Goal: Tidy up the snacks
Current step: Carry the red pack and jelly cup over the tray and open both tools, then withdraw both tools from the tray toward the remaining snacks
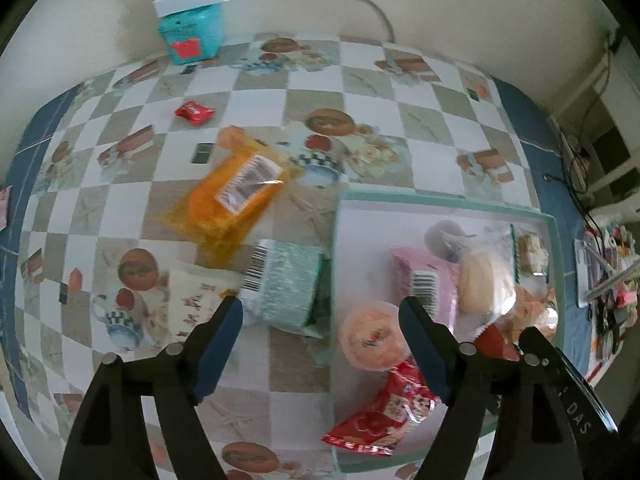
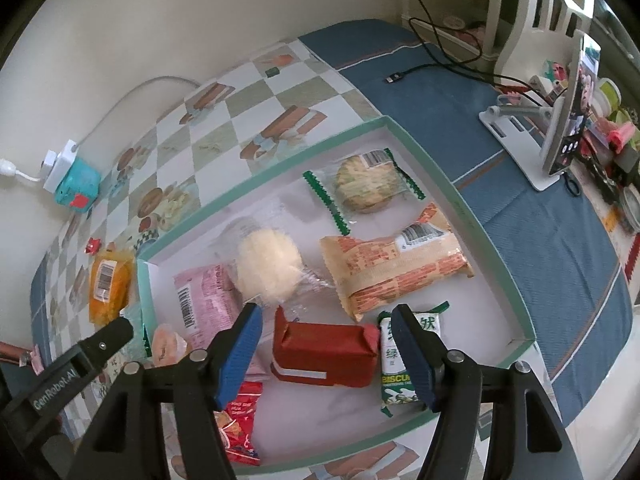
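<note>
- The left gripper (image 1: 320,312) has its jaws wide apart, and nothing is held between them.
- The right gripper (image 2: 326,324) has its jaws apart too. They stand on each side of the red box (image 2: 324,356), but I cannot see the pads pressing on it, so it does not look held.
- Just past the left jaws lies a mint green pack (image 1: 286,284). It sits on the table, right up against the outside wall of the tray (image 1: 440,200).
- The mint green pack's long side runs about the same way as the jaws point, so the two pads could close on its narrow sides.
- A bit further on from it, also outside the tray, lies the orange pack (image 1: 232,196). It is tilted, with its long side slanting up toward the right in the left view.
- Far off near the wall is a small red candy (image 1: 195,112), well away from both grippers.
- Inside the tray are a pink pack (image 2: 208,300), a round pale cookie (image 2: 268,268), a green-edged cookie pack (image 2: 360,192), a tan cracker pack (image 2: 396,268), a green biscuit pack (image 2: 394,360) and a red snack bag (image 1: 380,412).
- The snacks that are not yet put away all lie on the left gripper's side, so I think the left hand is the nearer one for the mint green pack.
</note>
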Demonstrator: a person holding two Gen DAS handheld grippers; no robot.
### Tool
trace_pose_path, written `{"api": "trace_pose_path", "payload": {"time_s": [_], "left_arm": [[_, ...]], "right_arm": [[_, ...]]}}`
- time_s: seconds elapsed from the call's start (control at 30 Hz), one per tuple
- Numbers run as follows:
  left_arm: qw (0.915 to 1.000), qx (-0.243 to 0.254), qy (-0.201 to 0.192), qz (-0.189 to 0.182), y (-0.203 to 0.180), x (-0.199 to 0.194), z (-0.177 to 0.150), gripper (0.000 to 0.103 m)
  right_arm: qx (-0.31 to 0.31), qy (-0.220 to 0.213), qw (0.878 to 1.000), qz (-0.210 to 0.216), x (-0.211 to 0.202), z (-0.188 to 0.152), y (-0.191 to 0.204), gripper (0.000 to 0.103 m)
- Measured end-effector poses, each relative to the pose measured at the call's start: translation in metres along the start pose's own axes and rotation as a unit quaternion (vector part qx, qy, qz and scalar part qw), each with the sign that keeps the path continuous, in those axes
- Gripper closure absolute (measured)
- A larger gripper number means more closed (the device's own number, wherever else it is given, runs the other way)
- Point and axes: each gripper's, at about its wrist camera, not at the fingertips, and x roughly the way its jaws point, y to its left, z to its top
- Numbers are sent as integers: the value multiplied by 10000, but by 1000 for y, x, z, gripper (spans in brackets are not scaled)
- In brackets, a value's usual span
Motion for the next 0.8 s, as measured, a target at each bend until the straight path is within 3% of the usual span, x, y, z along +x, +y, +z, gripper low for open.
{"api": "trace_pose_path", "payload": {"time_s": [0.07,0.27,0.4,0.53,0.7,0.8], "left_arm": [[9999,-96,-35,119,9,-1,2,22],[9981,-501,-123,350,42,-4,6,22],[9949,-804,-213,574,69,-8,7,6],[9916,-1021,-250,749,93,-11,8,5],[9866,-1242,-318,1009,121,-15,6,5],[9840,-1407,-320,1047,139,-17,5,5]], "right_arm": [[-29,-8,10000,10,0,-1,4,23],[-193,-50,9998,53,-2,-6,26,23],[-368,-84,9993,79,-3,-11,44,22],[-469,-99,9988,96,-3,-16,59,8],[-601,-126,9980,119,-4,-21,77,7],[-696,-150,9973,159,-4,-24,87,0]]}}
